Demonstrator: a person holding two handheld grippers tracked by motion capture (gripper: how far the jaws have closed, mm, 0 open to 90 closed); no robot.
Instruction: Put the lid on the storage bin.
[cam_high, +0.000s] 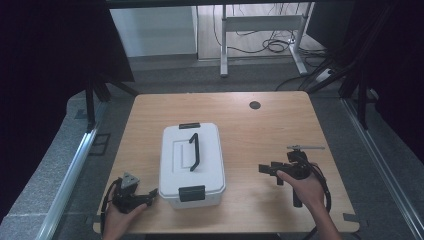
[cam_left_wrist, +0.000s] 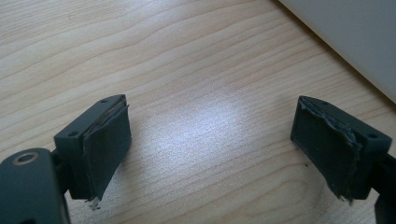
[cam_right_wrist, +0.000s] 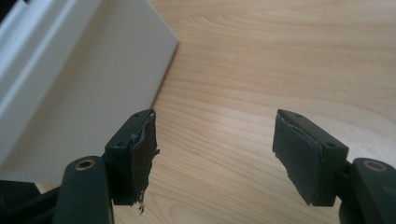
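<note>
White plastic makes up the storage box (cam_high: 191, 165), which lies lid-up on the tabletop (cam_high: 260, 135) between the two claws, its black carry handle (cam_high: 194, 151) flat along the lid and a black latch (cam_high: 192, 193) at the near end, another at the far end. No writing or label can be read on it.

Just left of the box's near corner sits the left claw (cam_high: 150, 195), its tips close to the box wall; in the left gripper view its pads (cam_left_wrist: 105, 154) stand spread wide over bare wood, with the box's white side at the upper right. Well to the right of the box, the right claw (cam_high: 265, 169) points toward it, jaws spread with nothing between them; in the right gripper view the box wall rises just beyond the left pad (cam_right_wrist: 140, 154).

Both hands grip from the near edge, the left hand (cam_high: 117, 220) low at the tabletop's corner, the right hand (cam_high: 305, 187) with the forearm angled in.

Pale wood-grain covers the tabletop, with a dark round cap (cam_high: 255, 105) near its far edge. Grey carpet, desk legs (cam_high: 225, 40) and loose cables (cam_high: 275, 45) lie beyond.
</note>
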